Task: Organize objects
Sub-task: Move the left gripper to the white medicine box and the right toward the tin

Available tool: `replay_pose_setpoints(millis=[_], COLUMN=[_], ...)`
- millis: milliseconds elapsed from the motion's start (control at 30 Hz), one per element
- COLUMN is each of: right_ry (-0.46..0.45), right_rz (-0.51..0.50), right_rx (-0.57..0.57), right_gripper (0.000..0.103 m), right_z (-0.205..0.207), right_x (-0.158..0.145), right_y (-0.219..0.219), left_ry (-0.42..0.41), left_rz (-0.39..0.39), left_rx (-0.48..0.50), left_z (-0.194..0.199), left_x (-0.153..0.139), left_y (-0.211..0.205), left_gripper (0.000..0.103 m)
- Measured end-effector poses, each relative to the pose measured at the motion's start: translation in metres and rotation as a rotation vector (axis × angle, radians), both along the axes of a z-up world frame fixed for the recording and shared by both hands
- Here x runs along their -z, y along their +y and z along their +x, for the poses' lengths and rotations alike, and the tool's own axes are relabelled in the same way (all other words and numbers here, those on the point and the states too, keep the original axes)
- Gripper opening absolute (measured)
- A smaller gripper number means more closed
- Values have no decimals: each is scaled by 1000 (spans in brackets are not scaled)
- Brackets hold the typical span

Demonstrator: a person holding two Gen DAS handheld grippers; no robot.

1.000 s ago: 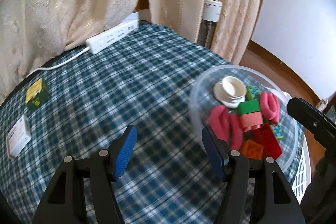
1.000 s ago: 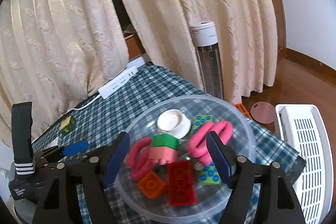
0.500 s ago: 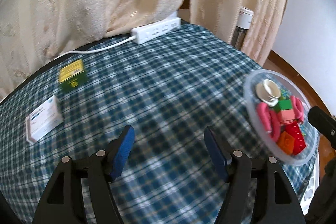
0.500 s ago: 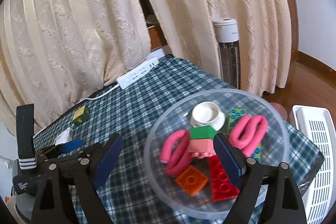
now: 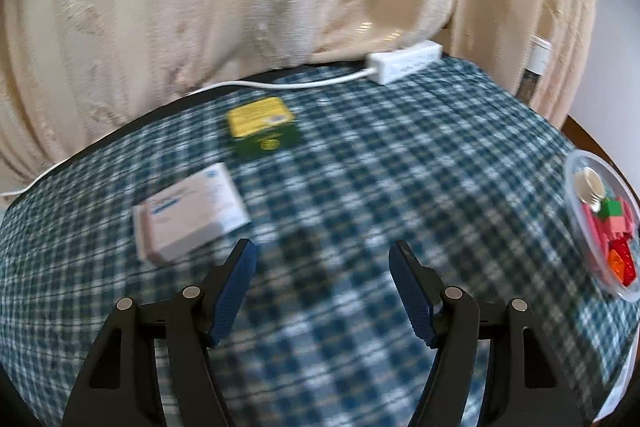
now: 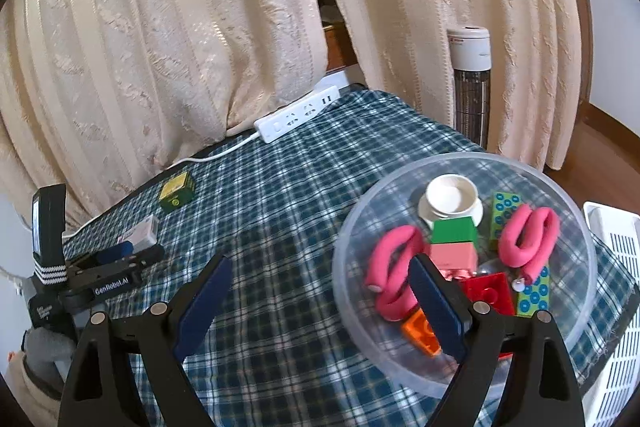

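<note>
A white medicine box (image 5: 188, 213) lies on the checked tablecloth just beyond and left of my open, empty left gripper (image 5: 322, 285). A green and yellow box (image 5: 262, 127) lies farther back. Both show small in the right wrist view, the white box (image 6: 140, 233) and the green box (image 6: 176, 191). A clear plastic bowl (image 6: 356, 227) holds pink foam rollers (image 6: 528, 239), toy bricks (image 6: 454, 241) and a white cup (image 6: 450, 199). My right gripper (image 6: 318, 295) is open and empty, its right finger over the bowl's near left rim. The bowl (image 5: 574, 187) sits at the right edge of the left wrist view.
A white power strip (image 5: 404, 67) with its cable lies at the table's back edge under cream curtains (image 6: 160, 27). A tower fan (image 6: 470, 83) stands behind the table. A white slatted basket (image 6: 612, 299) is beside the table at the right.
My left gripper has swung left, away from the bowl, toward the white and green boxes. My right gripper has shifted left, so the bowl sits more to its right.
</note>
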State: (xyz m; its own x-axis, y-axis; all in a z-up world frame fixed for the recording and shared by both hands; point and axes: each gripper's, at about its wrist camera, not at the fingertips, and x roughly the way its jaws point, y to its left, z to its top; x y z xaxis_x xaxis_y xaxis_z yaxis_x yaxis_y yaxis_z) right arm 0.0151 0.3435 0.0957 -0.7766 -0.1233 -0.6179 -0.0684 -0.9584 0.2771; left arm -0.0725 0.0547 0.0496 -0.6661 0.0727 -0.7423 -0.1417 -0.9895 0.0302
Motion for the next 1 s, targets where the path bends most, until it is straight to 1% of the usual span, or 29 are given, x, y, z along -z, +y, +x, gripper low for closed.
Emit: replay_pose_setpoints(millis=[133, 267, 467, 600, 733, 1000], right_ry=[-9, -19, -37, -49, -62, -89], right_rz=[-6, -2, 0, 5, 17, 23], right_rx=[-26, -51, -79, -101, -115, -112], right_gripper=[93, 93, 93, 93, 93, 93], right_z=[-1, -1, -1, -2, -3, -9], right_x=[0, 1, 5, 8, 11, 18], right_y=[-11, -22, -39, -52, -62, -72], left_ry=[18, 32, 34, 27, 1, -17], left_rz=[-13, -61, -97, -136, -142, -199], left_rx=[-24, -39, -67, -31, 24, 64], left_z=[0, -1, -13, -21, -29, -52], left_x=[-2, 0, 5, 13, 24, 35], left_y=[-26, -51, -85, -93, -97, -98], left_gripper=[70, 70, 70, 70, 70, 70])
